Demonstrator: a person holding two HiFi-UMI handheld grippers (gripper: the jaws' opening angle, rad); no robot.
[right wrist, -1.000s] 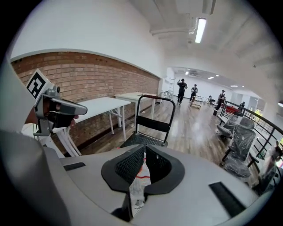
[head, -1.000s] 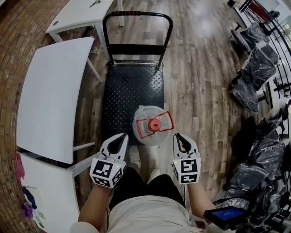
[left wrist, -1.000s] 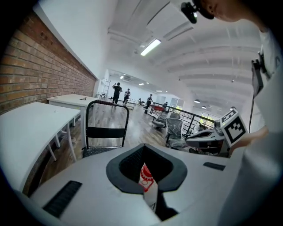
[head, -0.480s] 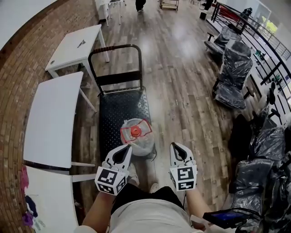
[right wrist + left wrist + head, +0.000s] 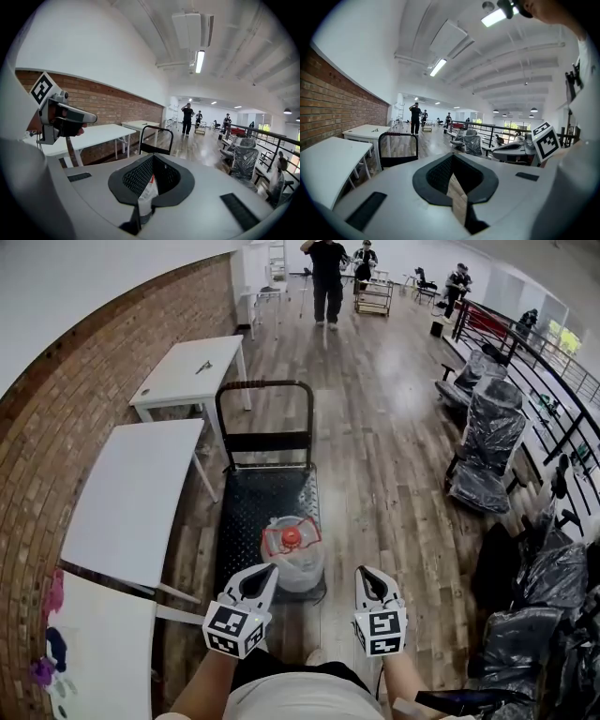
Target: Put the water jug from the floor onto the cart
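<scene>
So, brick wall (image 5: pixel 56 418): running along the 9 o'clock side of the head view.
white worktops (image 5: pixel 131 502): standing in a row beside that wall, at 9 o'clock of the cart (image 5: pixel 253 521).
left tongs (image 5: pixel 265 570): pressing together with nothing between them, hovering near the water jug (image 5: pixel 292 559), at its 7 o'clock.
cart: sitting on the wooden floor (image 5: pixel 394 427), its black deck stretching toward the loop handle at 12 o'clock.
water jug: standing upright on the cart deck at its 6 o'clock end, red cap facing up.
right tongs (image 5: pixel 366 571): pressing together too, gripping nothing, hovering at 4 o'clock of the water jug, apart from it.
wrapped chairs (image 5: pixel 487 442): sitting along the 3 o'clock side.
</scene>
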